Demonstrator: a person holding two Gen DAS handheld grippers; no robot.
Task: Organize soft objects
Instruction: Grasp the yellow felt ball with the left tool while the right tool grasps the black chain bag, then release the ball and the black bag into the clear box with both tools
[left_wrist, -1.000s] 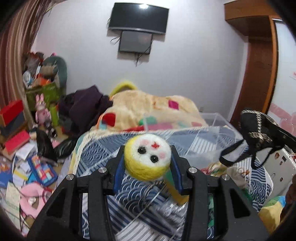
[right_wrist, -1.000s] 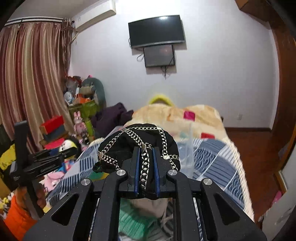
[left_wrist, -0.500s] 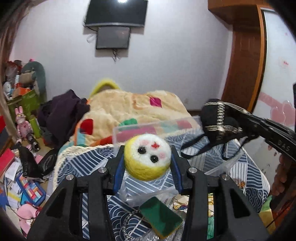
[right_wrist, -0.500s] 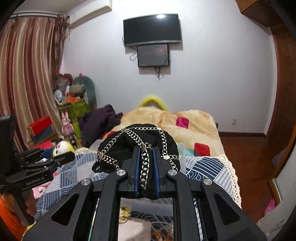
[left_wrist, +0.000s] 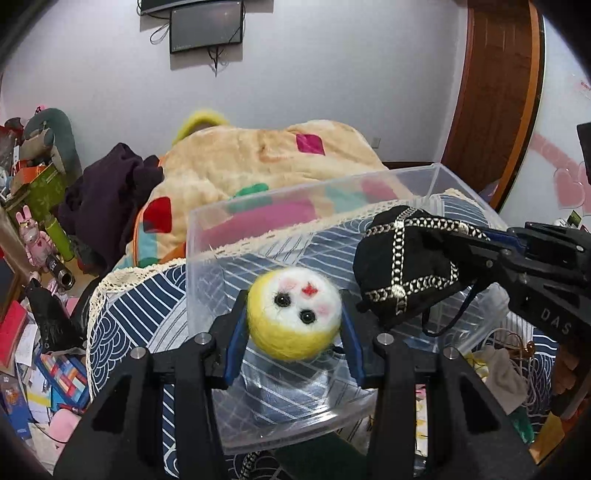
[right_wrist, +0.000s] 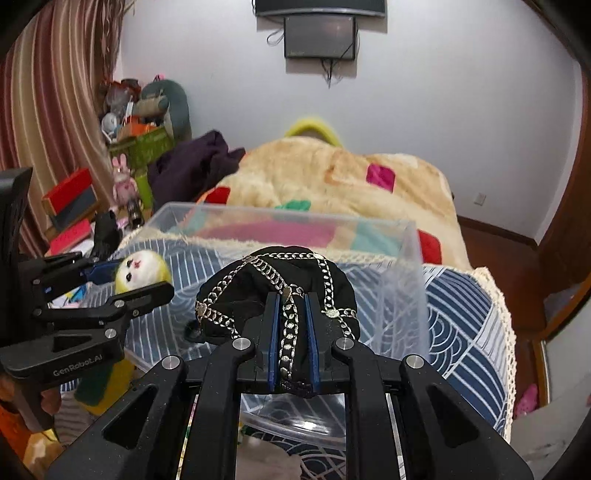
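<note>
My left gripper (left_wrist: 293, 321) is shut on a yellow-and-white felt ball (left_wrist: 293, 318) with a face and holds it over the near part of a clear plastic bin (left_wrist: 280, 206). My right gripper (right_wrist: 291, 314) is shut on a black pouch with a silver chain (right_wrist: 280, 284) and holds it above the same bin (right_wrist: 413, 258). In the left wrist view the pouch (left_wrist: 406, 262) hangs at the right over the bin. In the right wrist view the felt ball (right_wrist: 142, 275) shows at the left in the left gripper (right_wrist: 122, 280).
The bin sits on a blue-and-white patterned bedspread (left_wrist: 140, 310). A cream blanket with coloured patches (left_wrist: 258, 155) lies behind it. Dark clothes (left_wrist: 103, 195) lie at the left. Toys, boxes and books crowd the floor (left_wrist: 40, 354) left of the bed. Cables and small items (left_wrist: 506, 365) lie at the right.
Both grippers have moved forward and down over the clear bin, which now fills the middle of both views. The pouch and the felt ball stay gripped and have come closer together.
</note>
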